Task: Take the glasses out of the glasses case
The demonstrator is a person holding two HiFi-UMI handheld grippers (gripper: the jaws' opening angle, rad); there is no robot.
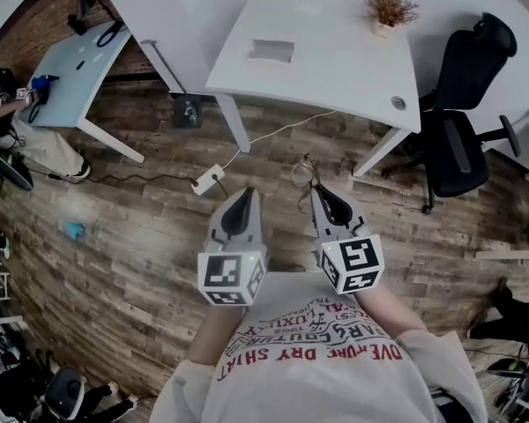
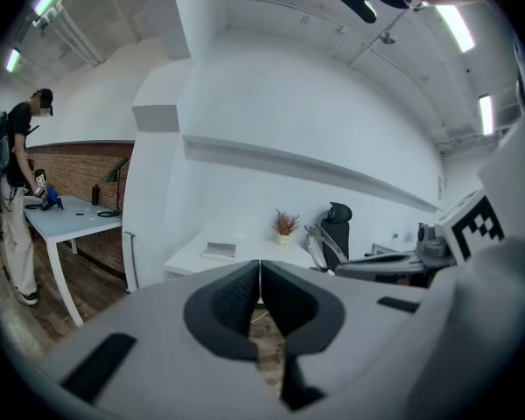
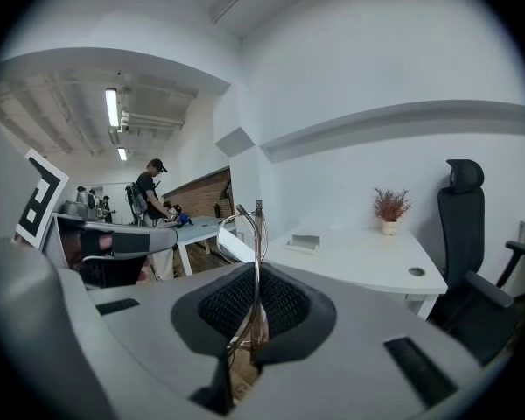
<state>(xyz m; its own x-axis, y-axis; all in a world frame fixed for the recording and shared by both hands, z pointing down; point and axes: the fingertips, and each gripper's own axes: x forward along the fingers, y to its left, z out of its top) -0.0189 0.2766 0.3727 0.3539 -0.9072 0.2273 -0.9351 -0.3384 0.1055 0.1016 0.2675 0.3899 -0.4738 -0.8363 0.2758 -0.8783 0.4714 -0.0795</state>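
My right gripper [image 1: 318, 192] [image 3: 256, 274] is shut on a pair of thin metal-framed glasses [image 1: 304, 176] [image 3: 248, 231], which stick up from between its pads. In the left gripper view the glasses [image 2: 324, 245] show at the tip of the right gripper. My left gripper [image 1: 244, 194] [image 2: 260, 274] is beside it, shut, with nothing between its pads. Both are held above the wooden floor, well short of the white table [image 1: 344, 55]. A flat pale glasses case [image 1: 271, 50] [image 2: 219, 250] [image 3: 304, 242] lies on that table.
A potted dried plant [image 1: 390, 9] stands at the table's far end and a black office chair [image 1: 463, 122] is to its right. A power strip [image 1: 209, 179] with cable lies on the floor. A second table [image 1: 75, 73] with a person [image 2: 17, 199] is at the left.
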